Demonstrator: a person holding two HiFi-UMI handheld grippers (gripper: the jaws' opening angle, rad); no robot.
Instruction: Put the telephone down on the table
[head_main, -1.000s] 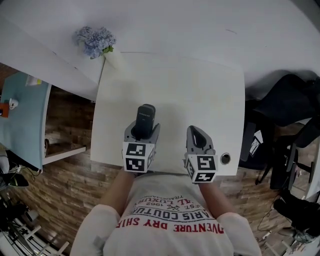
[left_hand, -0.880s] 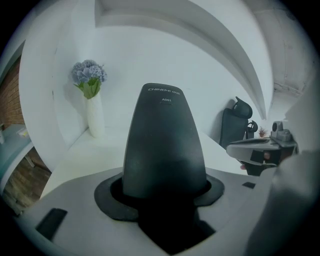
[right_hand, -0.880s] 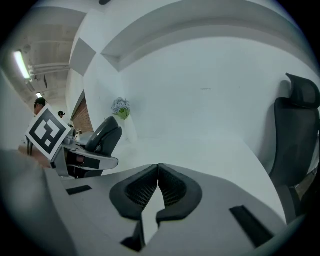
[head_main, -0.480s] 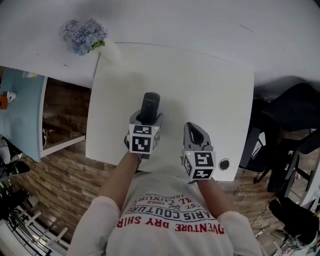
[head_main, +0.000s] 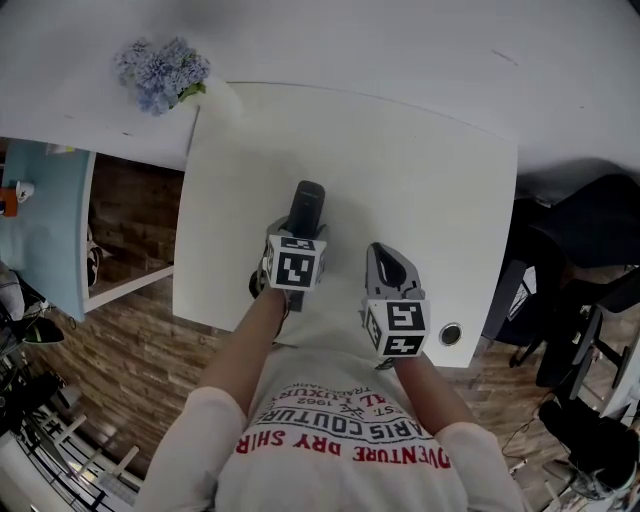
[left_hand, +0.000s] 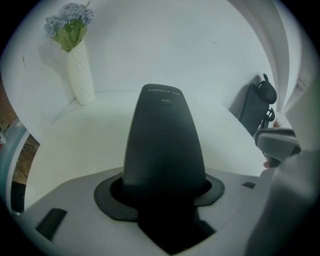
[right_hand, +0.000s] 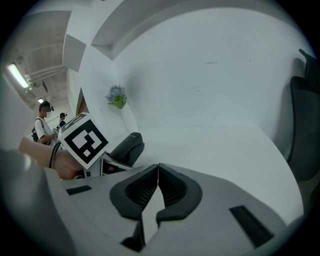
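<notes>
The black telephone (head_main: 305, 205), a cordless handset, sticks forward out of my left gripper (head_main: 298, 235), which is shut on its lower end. In the left gripper view the telephone (left_hand: 164, 135) rises between the jaws over the white table (left_hand: 75, 145); whether it touches the table I cannot tell. My right gripper (head_main: 386, 265) hovers to the right near the table's front edge, its jaws shut with nothing in them (right_hand: 158, 170). From the right gripper view the telephone (right_hand: 128, 144) shows at the left beside the left gripper's marker cube (right_hand: 84, 140).
A white vase of blue flowers (head_main: 160, 72) stands at the table's far left corner. A round grommet (head_main: 450, 333) sits at the front right corner of the white table (head_main: 420, 170). A black chair (head_main: 590, 230) stands to the right. People stand far off (right_hand: 40, 125).
My left gripper has moved forward over the table with the telephone in it. The right gripper has stayed near the front edge.
</notes>
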